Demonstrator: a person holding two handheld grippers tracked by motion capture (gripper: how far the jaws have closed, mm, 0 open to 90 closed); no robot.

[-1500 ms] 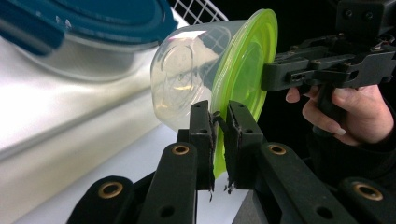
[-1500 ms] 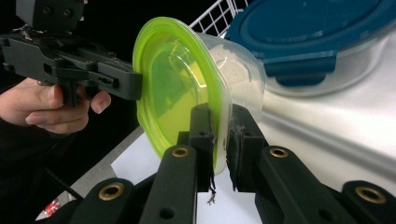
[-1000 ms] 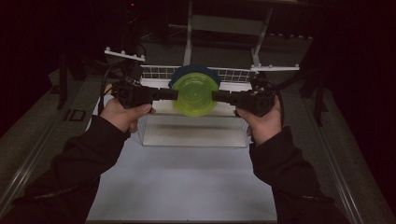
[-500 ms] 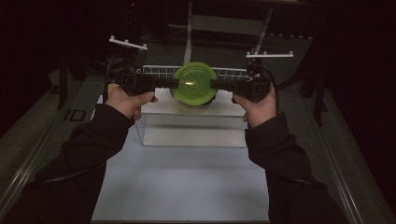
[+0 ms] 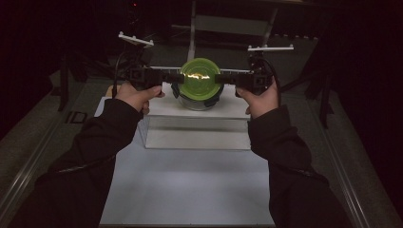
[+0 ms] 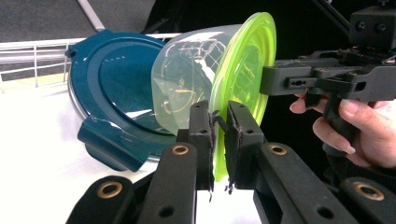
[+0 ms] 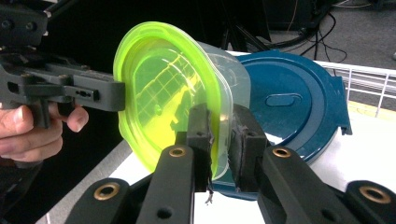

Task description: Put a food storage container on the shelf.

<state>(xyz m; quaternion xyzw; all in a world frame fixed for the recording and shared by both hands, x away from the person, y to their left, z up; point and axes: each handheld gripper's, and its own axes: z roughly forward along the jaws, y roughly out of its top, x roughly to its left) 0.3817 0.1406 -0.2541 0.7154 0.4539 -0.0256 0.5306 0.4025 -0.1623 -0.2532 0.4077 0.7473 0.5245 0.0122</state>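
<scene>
Lime-green lid on one clear container [image 5: 199, 78], and I count one dark blue lid [image 6: 119, 93] leaning behind it on the white platform [image 5: 228, 107]; I read no writing on either. My left gripper [image 6: 219, 135] and right gripper [image 7: 220, 135] each pinch the green rim from opposite sides, hands level, holding the container on edge above the platform.

A clear plastic tub [image 6: 187, 88] capped with a lime-green lid [image 6: 245, 79] is tipped on its side, lid rim [image 7: 140, 93] pinched at opposite edges, its base pointing at a dark-blue lid [image 7: 294, 102] standing on edge just behind it. Seen from above, the green lid [image 5: 199, 78] faces the camera as a bright disc, above a white raised platform [image 5: 197, 107].
</scene>
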